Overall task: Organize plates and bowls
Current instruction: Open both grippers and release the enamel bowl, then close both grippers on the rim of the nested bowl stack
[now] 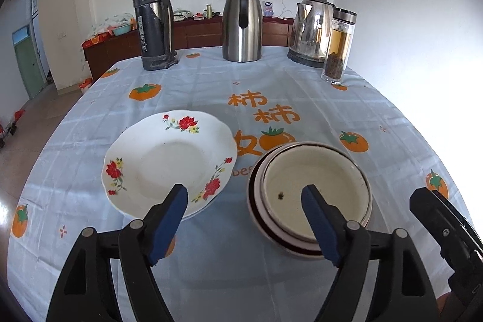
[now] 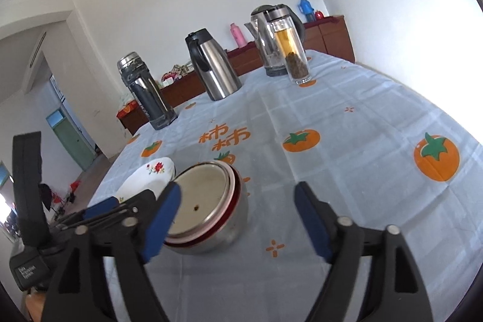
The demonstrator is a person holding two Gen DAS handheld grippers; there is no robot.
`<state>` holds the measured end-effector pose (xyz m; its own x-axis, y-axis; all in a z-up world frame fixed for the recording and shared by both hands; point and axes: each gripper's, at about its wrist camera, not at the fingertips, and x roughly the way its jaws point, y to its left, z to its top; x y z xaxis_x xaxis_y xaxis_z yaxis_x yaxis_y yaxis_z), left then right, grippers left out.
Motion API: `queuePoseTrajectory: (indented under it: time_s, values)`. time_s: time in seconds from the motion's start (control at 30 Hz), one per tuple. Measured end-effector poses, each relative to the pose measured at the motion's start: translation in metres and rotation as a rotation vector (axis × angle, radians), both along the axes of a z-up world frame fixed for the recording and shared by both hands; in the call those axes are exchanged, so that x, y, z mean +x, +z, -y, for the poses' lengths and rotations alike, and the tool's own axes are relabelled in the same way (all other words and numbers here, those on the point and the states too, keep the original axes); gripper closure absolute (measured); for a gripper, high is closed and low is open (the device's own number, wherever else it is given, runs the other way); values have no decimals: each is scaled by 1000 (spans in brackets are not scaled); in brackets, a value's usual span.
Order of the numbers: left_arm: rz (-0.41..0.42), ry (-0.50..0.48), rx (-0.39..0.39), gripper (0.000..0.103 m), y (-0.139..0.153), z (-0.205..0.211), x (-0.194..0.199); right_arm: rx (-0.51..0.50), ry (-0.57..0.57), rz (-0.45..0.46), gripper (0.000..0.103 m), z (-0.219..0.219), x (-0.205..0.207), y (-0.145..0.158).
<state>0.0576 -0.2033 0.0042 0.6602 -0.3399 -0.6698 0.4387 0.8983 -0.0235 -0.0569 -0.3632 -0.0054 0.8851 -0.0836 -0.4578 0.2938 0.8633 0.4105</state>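
Two grippers: both are hanging low over the near part of the table, fingers spread, nothing between them
Left gripper (image 1: 244, 195): its blue pads (image 1: 167, 224) are standing wide apart, one showing in front of the plate's near rim, the other in front of the bowls; whether they are touching the dishes cannot be told
Right gripper (image 2: 237, 201): its fingers are gaping too, the left pad (image 2: 161, 221) lying across the near edge of the bowls in its own view, the right pad over bare cloth
Plate (image 1: 169, 162): white with red flowers and a wavy rim, it is sitting on the tablecloth left of the bowls, close beside them; a second rim seems to be peeking out beneath its near edge
Bowls (image 1: 314, 192): several are sitting nested in one stack, a metal one outermost, a cream inside with a dark speck showing on top
Tablecloth (image 1: 211, 86): pale blue, it is showing orange persimmons and orange characters
Far edge: a dark flask (image 1: 154, 20), a steel carafe (image 1: 241, 23), an electric kettle (image 1: 311, 32) and a glass tea bottle (image 1: 338, 46) are standing in a row, well apart from the dishes
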Motion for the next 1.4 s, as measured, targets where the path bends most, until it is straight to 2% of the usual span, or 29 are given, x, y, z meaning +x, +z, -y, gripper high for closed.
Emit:
queuePoseTrajectory:
  time_s: [0.1,0.23,0.37,0.47,0.5,0.63,0.8,0.9,0.97,1.03,1.07,1.23,1.3,1.4]
  values:
    - [-30,48,-31,23,-4,-14,3,-18,1,-1,20,-1,-2,0]
    - [-13,125,-36,23,-4,-24,3,27,-9,16,20,6,1,-1]
    - [-29,125,-67,23,-6,-19,5,24,5,-4,21,6,12,-8]
    - [-49,106,-97,23,-8,-9,8,27,29,-29,27,3,26,-17]
    - [-59,102,-104,23,-9,-6,10,34,34,-47,33,3,32,-21]
    - [-98,131,-133,23,-17,1,20,134,39,-65,46,12,45,-35]
    - [-140,152,-146,25,-28,8,26,188,52,-71,53,13,56,-45]
    - [-139,168,-161,25,-28,10,28,259,52,-73,53,19,61,-52]
    - [-145,175,-157,30,-29,13,29,301,51,-73,54,22,63,-57]
    - [-176,149,-167,54,-30,17,28,326,60,-80,56,24,64,-60]
    - [-186,138,-171,58,-31,18,26,341,67,-78,57,24,64,-61]
    - [-183,157,-182,60,-36,20,17,368,78,-74,59,26,63,-62]
    - [-226,157,-195,60,-42,21,25,374,75,-79,59,27,63,-63]
    - [-340,170,-266,60,-57,18,41,400,81,-83,56,28,66,-65]
